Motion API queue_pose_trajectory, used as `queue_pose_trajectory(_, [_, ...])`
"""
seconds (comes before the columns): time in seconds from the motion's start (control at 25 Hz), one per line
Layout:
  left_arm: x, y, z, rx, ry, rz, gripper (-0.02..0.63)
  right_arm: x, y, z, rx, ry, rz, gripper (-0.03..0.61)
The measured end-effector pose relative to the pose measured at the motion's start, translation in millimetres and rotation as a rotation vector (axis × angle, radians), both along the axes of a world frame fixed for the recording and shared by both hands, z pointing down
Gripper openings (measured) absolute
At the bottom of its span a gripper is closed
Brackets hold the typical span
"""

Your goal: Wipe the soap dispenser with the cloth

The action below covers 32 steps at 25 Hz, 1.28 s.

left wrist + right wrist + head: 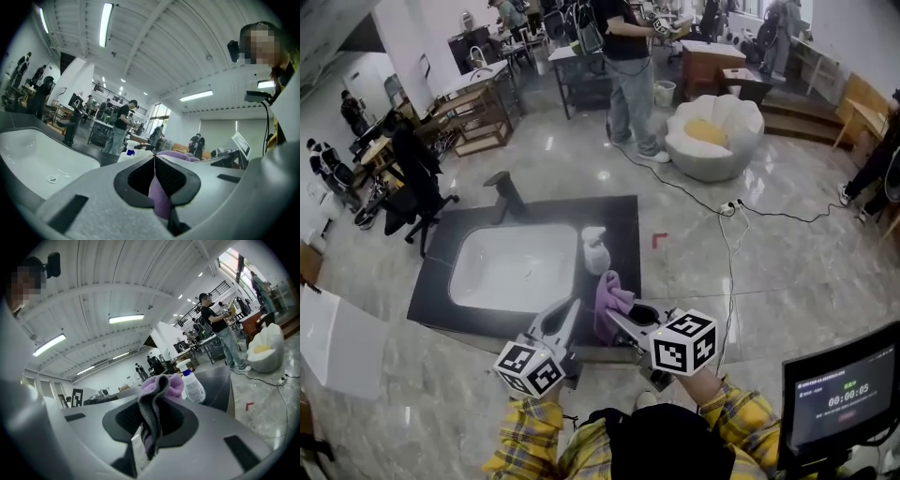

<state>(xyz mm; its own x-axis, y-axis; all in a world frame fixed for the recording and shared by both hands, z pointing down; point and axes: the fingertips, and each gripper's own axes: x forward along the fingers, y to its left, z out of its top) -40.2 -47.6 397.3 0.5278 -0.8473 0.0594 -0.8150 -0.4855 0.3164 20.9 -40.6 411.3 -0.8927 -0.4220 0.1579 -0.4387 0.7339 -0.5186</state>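
Two claws, one cloth (612,292), and the wipe has not begun: this is the approach, with the purple rag carried in low from 6 o'clock toward the soap dispenser (593,248). The right claw (152,411) is clamped hard on the cloth, and a bunched purple-and-grey fold stands up out of its pads. The left claw (155,161) is closed tight too. A strip of purple shows in the seam between its pads, so by my reading it pinches an edge of the same rag. The dispenser stands upright on the dark surface (619,211), just at the 3 o'clock rim of the white sink (478,281), with the faucet (506,195) off at its 10 o'clock. From the head view the cloth sits right at the bottle's 6 o'clock, very near. Whether fabric touches plastic yet, I can't tell. The dispenser is a squat white bottle with a white nozzle head, a blue collar at the neck and a printed label on its side. The next move, as I judge it, is to press the bunched fold against the bottle's side and rub. The touch must be light, because nothing steadies that bottle and a hard shove could tip it toward the basin.
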Motion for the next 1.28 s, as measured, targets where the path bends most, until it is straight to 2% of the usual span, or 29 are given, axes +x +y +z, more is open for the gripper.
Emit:
queue_pose_trajectory(0.16, [3.3, -10.6, 7.5, -0.006, 0.017, -0.023, 0.006, 4.2, -6.2, 7.2, -0.002, 0.021, -0.016, 0.064])
queue_pose_trajectory(0.48, [-9.1, -27.5, 13.8, -0.014, -0.009, -0.012, 0.006, 3.2, -11.9, 15.7, -0.014, 0.04, 0.018, 0.064])
queue_pose_trajectory(1.04, [-25.6, -70.3, 12.1, -0.018, -0.047, 0.084, 0.006, -6.2, -49.2, 14.4, -0.021, 0.06, 0.126, 0.064])
queue_pose_trajectory(1.28, [-35.2, -82.8, 5.0, -0.027, -0.01, 0.106, 0.006, -6.4, -58.2, 16.1, -0.04, 0.066, 0.171, 0.064])
